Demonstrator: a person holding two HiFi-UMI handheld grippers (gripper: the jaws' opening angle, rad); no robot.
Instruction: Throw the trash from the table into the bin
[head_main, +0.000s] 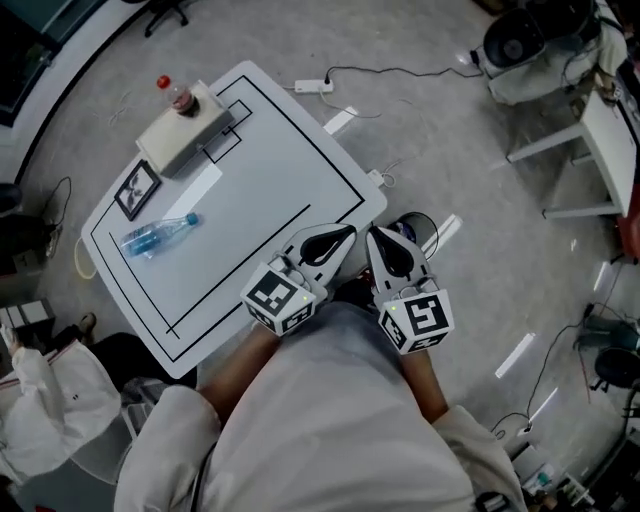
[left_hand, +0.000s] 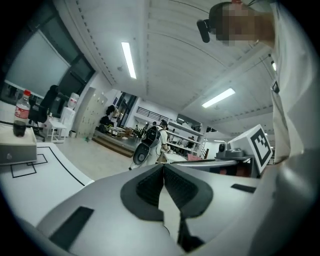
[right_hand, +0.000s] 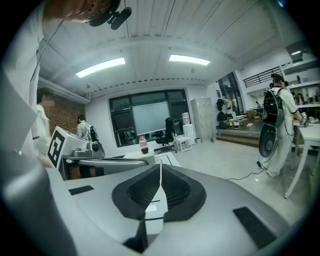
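A person in a white coat (head_main: 330, 430) is holding both tools close to the chest, above the near corner of the desk (head_main: 270, 190). The left claw (head_main: 340, 238) is pointing out over the desk's edge. Its jaws are pressing flat together, empty. The right claw (head_main: 382, 240) is sitting just beside it, the two tips near each other. It is hanging past the desk corner over the floor (head_main: 450, 130), and its jaws are likewise pressing together on nothing.

Just beyond the right claw, a dark round thing (head_main: 428, 222) is lying on the floor, partly hidden. What it is cannot be told.

Farther out, a water bottle (head_main: 158, 235) is lying on its side toward the desk's left edge, its blue cap pointing right. It is well apart from both claws. Past it, a marker card (head_main: 137, 188) is lying flat near the same edge. At the far corner a box (head_main: 185, 138) is resting on the desk. A cola bottle (head_main: 180, 97) with a red cap is standing upright on top of the box.

On the floor beyond the desk, a power strip (head_main: 312, 86) is lying with its cable running off to the right. In the gripper views, people are standing among shelves and other desks in the room behind, under long ceiling lights.
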